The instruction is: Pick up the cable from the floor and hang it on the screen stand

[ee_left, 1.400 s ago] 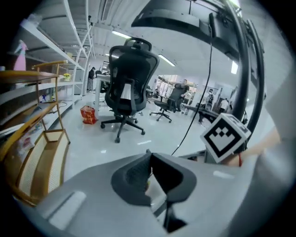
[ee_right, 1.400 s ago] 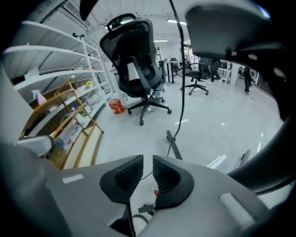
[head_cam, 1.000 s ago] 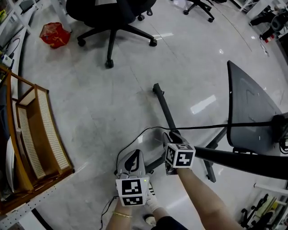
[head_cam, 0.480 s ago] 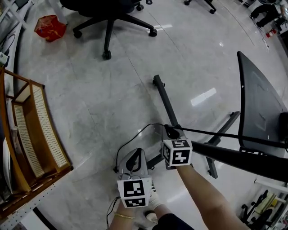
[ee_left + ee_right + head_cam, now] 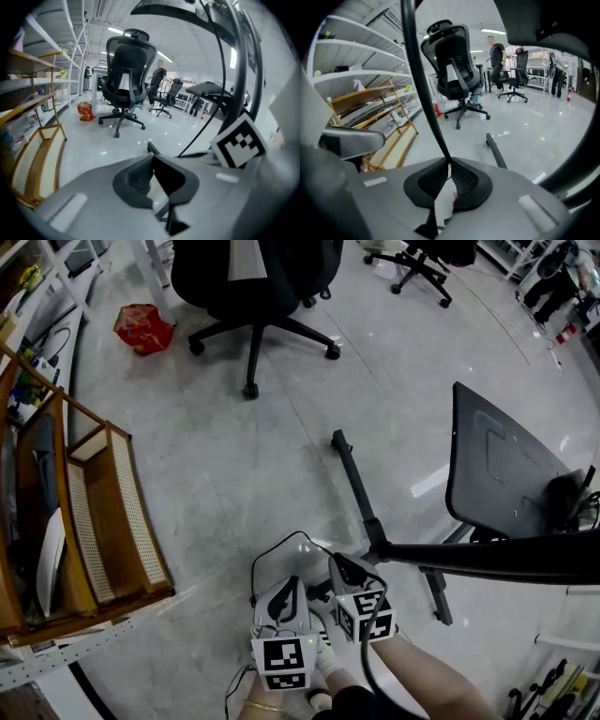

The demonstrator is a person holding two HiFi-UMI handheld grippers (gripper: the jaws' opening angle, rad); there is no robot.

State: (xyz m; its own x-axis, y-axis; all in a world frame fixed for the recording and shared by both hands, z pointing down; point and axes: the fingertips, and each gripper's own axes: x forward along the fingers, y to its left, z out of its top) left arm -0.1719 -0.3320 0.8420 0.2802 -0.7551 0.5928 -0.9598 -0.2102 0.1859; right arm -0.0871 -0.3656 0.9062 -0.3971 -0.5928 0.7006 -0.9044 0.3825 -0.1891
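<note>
- Cable (image 5: 431,117) of this kind looks light, limp and a little slick. It is a thin black cord with no stiffness of its own, so expect it to sag and swing from wherever you pinch it. It may also slide through the pads under a loose grip.
- Best hold, as I judge it, is on the bare cord away from either end. That leaves slack on both sides to drape over the screen stand (image 5: 354,479). A hold near an end would likely let it slip off.
- Your right gripper (image 5: 450,163) sits at the lower middle of the head view, jaws drawn narrow and pinching the cable. The cord rises from between the pads (image 5: 464,180) toward the top left of the right gripper view.
- Your left gripper (image 5: 152,161) is just left of it, jaws together with nothing between them. The cable arcs past at the upper right of the left gripper view, clear of its fingers (image 5: 136,180).
- One loop of the cable seems to lie on the floor (image 5: 234,456), just above both grippers in the head view. The stand's base leg runs up the centre and its arm crosses the lower right.
</note>
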